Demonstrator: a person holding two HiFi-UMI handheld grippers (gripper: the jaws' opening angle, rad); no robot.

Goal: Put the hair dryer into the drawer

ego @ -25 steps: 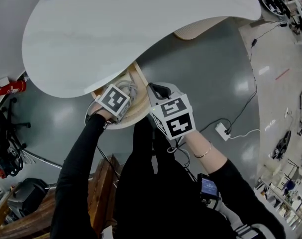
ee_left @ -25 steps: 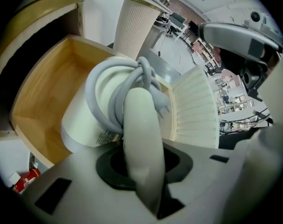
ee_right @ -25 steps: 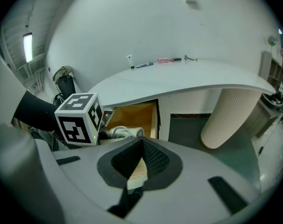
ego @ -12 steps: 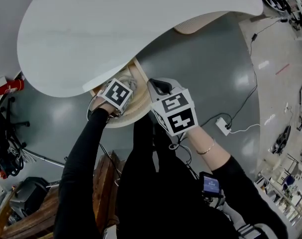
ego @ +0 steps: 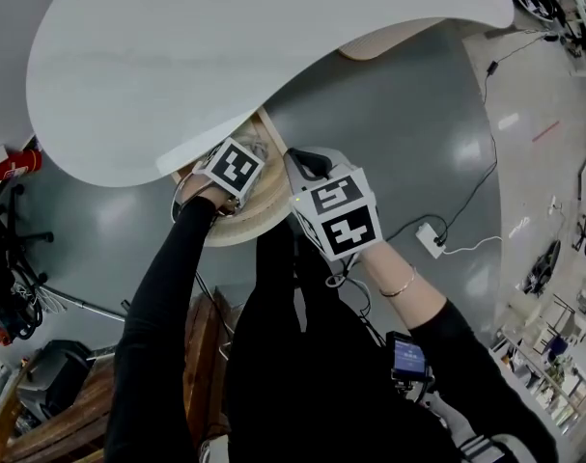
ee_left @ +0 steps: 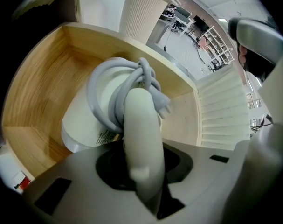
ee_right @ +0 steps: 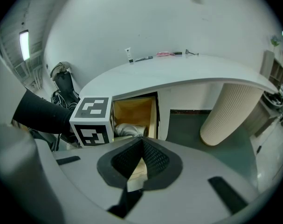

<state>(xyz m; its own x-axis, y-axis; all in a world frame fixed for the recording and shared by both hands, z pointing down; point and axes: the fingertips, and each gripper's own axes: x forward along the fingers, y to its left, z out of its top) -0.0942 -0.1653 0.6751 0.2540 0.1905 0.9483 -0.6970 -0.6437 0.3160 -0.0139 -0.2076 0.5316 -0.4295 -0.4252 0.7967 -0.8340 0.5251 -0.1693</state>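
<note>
From the head view, my left gripper (ego: 242,162) is down inside the open drawer (ego: 237,233), which juts from under the white worktop (ego: 225,56). My right gripper (ego: 310,170) hangs just beside the drawer's right wall, over the right end of its curved front. I judge it waits there to push the drawer shut. The worktop's edge overhangs the back half of the drawer, so the only way out for my left gripper is up and toward me. The grey floor (ego: 399,133) to the right is open. In the left gripper view, my jaws pinch the handle of the hair dryer (ee_left: 140,134), which runs straight out between them. Holding it by the handle lets the heavy head go in first. Its white body, with the grey cord (ee_left: 127,80) wound round it, is inside the drawer, low over the wooden bottom or already on it; I cannot tell which. Bare wood shows to the left and behind. On the right the cord bundle sits near the side wall, past which stands a ribbed panel (ee_left: 220,111), so that is the tight side. In the right gripper view, my pads are pressed together at the tips with nothing I can make out between them. A pale strip below them I take for the drawer's front. Beyond, the dryer lies in the wooden box, and the ribbed pedestal (ee_right: 234,111) stands well apart to the right.
</note>
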